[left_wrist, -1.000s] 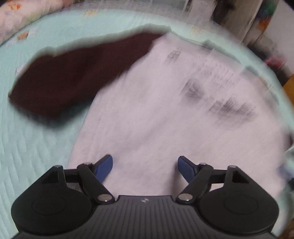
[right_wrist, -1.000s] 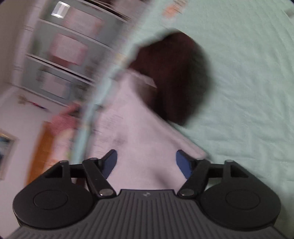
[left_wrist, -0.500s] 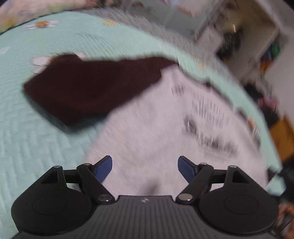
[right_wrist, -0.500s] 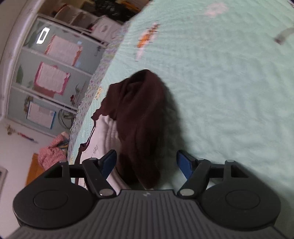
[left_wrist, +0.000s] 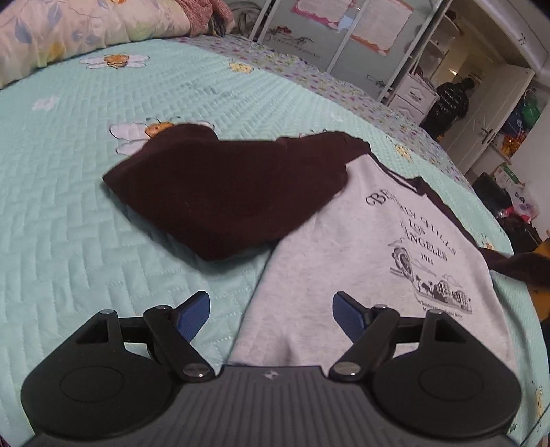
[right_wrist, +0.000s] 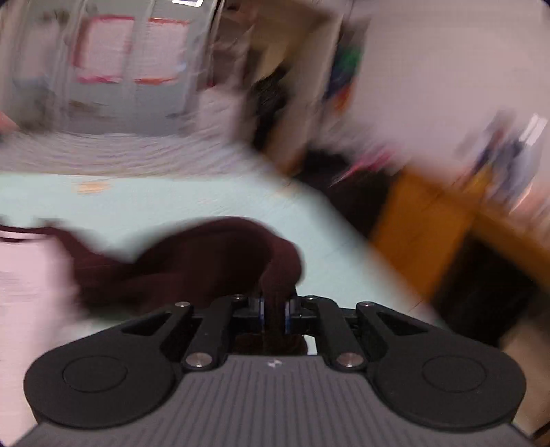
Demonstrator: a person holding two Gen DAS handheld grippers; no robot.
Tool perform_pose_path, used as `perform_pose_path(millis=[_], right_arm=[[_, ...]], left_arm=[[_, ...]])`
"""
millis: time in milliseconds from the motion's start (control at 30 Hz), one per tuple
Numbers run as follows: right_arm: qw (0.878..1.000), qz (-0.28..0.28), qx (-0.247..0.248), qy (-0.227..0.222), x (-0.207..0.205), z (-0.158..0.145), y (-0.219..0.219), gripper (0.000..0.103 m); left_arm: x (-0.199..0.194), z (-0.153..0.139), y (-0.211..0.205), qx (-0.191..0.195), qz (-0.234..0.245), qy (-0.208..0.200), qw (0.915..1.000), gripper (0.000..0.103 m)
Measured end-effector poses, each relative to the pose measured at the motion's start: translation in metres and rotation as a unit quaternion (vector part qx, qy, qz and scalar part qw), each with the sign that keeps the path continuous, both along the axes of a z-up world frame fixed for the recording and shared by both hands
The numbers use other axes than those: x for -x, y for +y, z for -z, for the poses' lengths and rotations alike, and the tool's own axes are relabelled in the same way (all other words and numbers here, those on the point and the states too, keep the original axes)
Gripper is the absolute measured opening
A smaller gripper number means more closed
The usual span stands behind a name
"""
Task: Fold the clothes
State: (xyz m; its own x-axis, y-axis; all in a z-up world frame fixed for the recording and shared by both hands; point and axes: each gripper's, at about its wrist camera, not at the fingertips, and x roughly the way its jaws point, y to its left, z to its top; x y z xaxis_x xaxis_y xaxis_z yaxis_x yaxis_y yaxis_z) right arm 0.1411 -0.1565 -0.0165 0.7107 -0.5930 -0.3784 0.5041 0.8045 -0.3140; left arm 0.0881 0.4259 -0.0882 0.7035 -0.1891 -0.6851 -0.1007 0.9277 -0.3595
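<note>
1. Mint-green quilted bedspread (left_wrist: 68, 213) lies under everything, stitched in a zigzag pattern with a few flowers sewn on.
2. The shirt (left_wrist: 371, 275) is spread flat on it, pale grey body facing up, dark printed lettering and a small drawing on the chest.
3. Its dark maroon left sleeve (left_wrist: 227, 192) lies out to the side on the bedspread, bunched and partly folded over itself.
4. My left claw (left_wrist: 271, 311) hovers above the lower edge of the shirt with its blue pads wide apart and nothing between them.
5. My right claw (right_wrist: 274, 314) is closing its jaws on the other maroon sleeve (right_wrist: 192, 268); a bunch of that cloth sits pinched between the pads and rises in a hump ahead of them.
6. The right view is badly blurred, so the room behind it cannot be made out.
7. A flowered pillow (left_wrist: 79, 27) lies at the far edge of the bed.
</note>
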Motion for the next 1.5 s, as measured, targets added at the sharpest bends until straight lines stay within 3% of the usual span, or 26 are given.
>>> perform_pose_path(millis=[33, 100, 200, 267, 333, 400, 500, 600, 667, 733, 900, 1033, 1200, 1333, 1500], right_arm=[[1.0, 0.023, 0.001, 0.019, -0.01, -0.003, -0.015, 0.033], [0.996, 0.057, -0.063, 0.041, -0.016, -0.002, -0.044, 0.052], [0.984, 0.086, -0.158, 0.011, 0.0, 0.008, -0.056, 0.053], [0.97, 0.046, -0.236, -0.017, 0.018, 0.023, -0.044, 0.058], [0.947, 0.003, -0.32, -0.036, 0.037, 0.043, -0.029, 0.065], [0.912, -0.033, -0.407, -0.042, 0.054, 0.067, -0.012, 0.065], [0.87, -0.039, -0.489, -0.046, 0.087, 0.1, 0.014, 0.065], [0.823, -0.071, -0.56, -0.064, 0.122, 0.123, 0.036, 0.065], [0.801, -0.081, -0.589, -0.065, 0.139, 0.13, 0.054, 0.065], [0.799, -0.082, -0.594, -0.058, 0.146, 0.13, 0.069, 0.065], [0.817, -0.1, -0.567, -0.032, 0.155, 0.113, 0.084, 0.067], [0.82, -0.101, -0.562, -0.031, 0.151, 0.108, 0.091, 0.068], [0.818, -0.09, -0.568, -0.024, 0.147, 0.113, 0.095, 0.069], [0.816, -0.086, -0.571, -0.015, 0.139, 0.118, 0.103, 0.069], [0.821, -0.096, -0.563, -0.018, 0.139, 0.112, 0.111, 0.069]], left_arm=[[0.0, 0.001, -0.003, -0.003, 0.005, 0.002, 1.0, 0.081], [-0.001, 0.004, -0.01, -0.008, 0.014, 0.007, 0.9998, 0.081], [-0.002, 0.006, -0.016, -0.013, 0.024, 0.01, 0.9996, 0.081], [-0.003, 0.006, -0.02, -0.026, 0.027, 0.007, 0.9993, 0.081], [-0.004, 0.002, -0.023, -0.038, 0.039, 0.002, 0.9985, 0.081], [-0.002, -0.004, -0.025, -0.048, 0.062, -0.01, 0.9969, 0.081], [0.007, -0.014, -0.029, -0.067, 0.11, -0.036, 0.9911, 0.081], [0.024, -0.019, -0.039, -0.106, 0.171, -0.056, 0.978, 0.081], [0.035, -0.016, -0.05, -0.146, 0.199, -0.058, 0.9673, 0.081], [0.044, -0.009, -0.06, -0.187, 0.218, -0.059, 0.956, 0.081], [0.046, 0.009, -0.068, -0.266, 0.22, -0.055, 0.937, 0.081], [0.038, 0.016, -0.056, -0.276, 0.208, -0.05, 0.9372, 0.081], [0.039, 0.022, -0.049, -0.313, 0.206, -0.045, 0.926, 0.081], [0.044, 0.026, -0.054, -0.351, 0.215, -0.055, 0.9095, 0.081], [0.042, 0.029, -0.073, -0.408, 0.231, -0.085, 0.8791, 0.081]])
